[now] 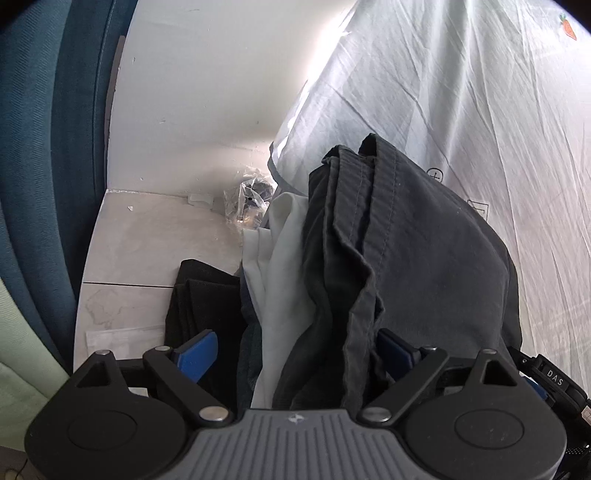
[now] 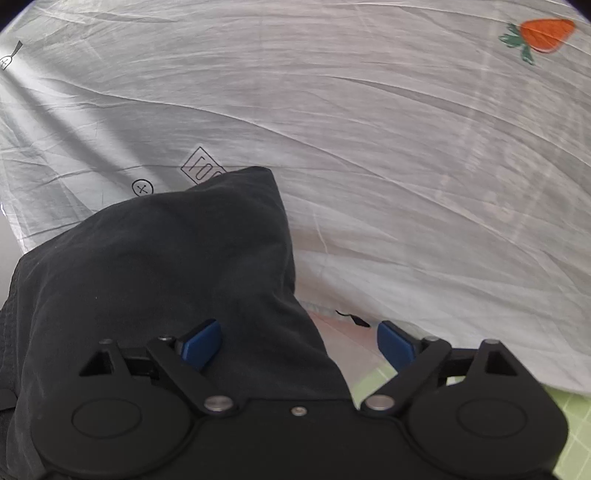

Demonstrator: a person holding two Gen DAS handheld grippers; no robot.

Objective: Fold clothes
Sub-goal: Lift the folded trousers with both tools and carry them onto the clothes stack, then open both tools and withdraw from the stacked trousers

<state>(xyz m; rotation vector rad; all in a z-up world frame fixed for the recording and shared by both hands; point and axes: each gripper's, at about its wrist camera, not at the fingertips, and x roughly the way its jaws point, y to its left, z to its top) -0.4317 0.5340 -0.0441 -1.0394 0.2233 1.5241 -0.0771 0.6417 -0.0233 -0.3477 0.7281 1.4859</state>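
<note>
Dark grey garment (image 1: pixel 406 258) bunched in folds on the white sheet (image 1: pixel 461 92), stitched hem edges turned up at its far end. Runs down between the blue pads of the left gripper (image 1: pixel 297 354), jaws spread wide and released, cloth lying in the gap rather than pinched. Seen from the right wrist, same dark grey garment (image 2: pixel 166 266) heaped at the left, its far corner covering part of a printed label on the sheet (image 2: pixel 369 147). Right gripper (image 2: pixel 299 343) likewise spread wide and released: left pad over the cloth, right pad over bare sheet, contact not clear. Just left of the garment in the left view, white cloth (image 1: pixel 280 266) hanging in soft folds, then black cloth (image 1: pixel 199 295) lower and further left. Crumpled clear plastic bag (image 1: pixel 247 201) on the pale floor (image 1: pixel 147 240) beyond. Blue curtain (image 1: pixel 44 147) along the far left edge. Orange carrot print (image 2: pixel 546 35) at the sheet's far right corner. Green checked fabric (image 2: pixel 569 424) at near right.
</note>
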